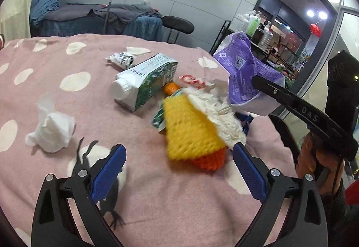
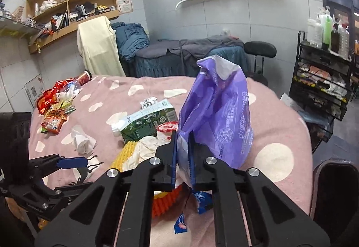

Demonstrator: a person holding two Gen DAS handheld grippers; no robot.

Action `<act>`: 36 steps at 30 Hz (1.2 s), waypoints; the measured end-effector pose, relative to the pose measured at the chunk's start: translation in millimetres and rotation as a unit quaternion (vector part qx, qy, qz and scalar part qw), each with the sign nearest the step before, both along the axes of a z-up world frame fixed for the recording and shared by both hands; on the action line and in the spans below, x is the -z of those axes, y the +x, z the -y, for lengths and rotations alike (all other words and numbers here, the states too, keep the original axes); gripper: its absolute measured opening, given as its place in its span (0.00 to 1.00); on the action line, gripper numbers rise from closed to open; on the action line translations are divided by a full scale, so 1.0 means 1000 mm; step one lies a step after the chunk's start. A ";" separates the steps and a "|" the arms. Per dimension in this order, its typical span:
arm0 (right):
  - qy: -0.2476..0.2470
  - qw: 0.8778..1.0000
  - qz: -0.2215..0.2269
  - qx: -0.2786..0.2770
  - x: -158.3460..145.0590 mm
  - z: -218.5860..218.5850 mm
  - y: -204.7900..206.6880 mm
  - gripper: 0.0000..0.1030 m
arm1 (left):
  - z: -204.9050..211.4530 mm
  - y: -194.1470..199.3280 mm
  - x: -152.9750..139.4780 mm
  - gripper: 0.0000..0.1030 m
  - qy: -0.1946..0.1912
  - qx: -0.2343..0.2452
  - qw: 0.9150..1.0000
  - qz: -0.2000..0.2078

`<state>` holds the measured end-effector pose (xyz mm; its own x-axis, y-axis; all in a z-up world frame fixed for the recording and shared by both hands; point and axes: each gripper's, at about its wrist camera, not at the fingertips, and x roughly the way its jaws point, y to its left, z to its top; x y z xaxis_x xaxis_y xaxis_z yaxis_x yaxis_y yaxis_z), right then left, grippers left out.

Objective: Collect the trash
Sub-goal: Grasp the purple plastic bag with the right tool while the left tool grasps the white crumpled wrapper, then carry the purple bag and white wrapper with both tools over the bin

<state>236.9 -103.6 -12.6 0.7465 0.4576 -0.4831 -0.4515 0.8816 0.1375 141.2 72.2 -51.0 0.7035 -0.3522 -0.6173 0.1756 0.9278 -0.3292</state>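
Near the bed's (image 1: 33, 63) right edge, my right gripper (image 2: 182, 157) jaws pinch the purple bag (image 2: 219, 112); my left gripper (image 1: 177, 170), jaws apart, grabs the yellow foam net (image 1: 190, 130) next.

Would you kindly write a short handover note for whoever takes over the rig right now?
Right claw: shut on the edge of the purple bag, holding it upright on the pink bedspread.
Left claw: open, empty, hovering near the yellow foam net.
Loose trash: green carton, crumpled tissue, white paper, small crumpled wrapper, snack wrappers at the far left of the bed.
Done: bag gripped. Nothing visibly bagged.
Left: put each piece into the bag.
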 end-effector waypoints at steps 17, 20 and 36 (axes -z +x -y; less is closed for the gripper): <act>0.003 0.998 0.038 0.056 -0.018 0.055 -0.044 0.09 | 0.068 0.055 0.000 0.32 0.071 0.052 0.996 -0.025; 0.013 0.997 0.033 0.071 -0.015 0.070 -0.049 0.09 | 0.069 0.052 -0.004 0.21 0.066 0.053 0.996 -0.018; 0.018 0.989 0.047 0.136 -0.013 0.136 -0.090 0.09 | 0.092 -0.001 -0.063 0.13 0.057 0.044 0.991 0.109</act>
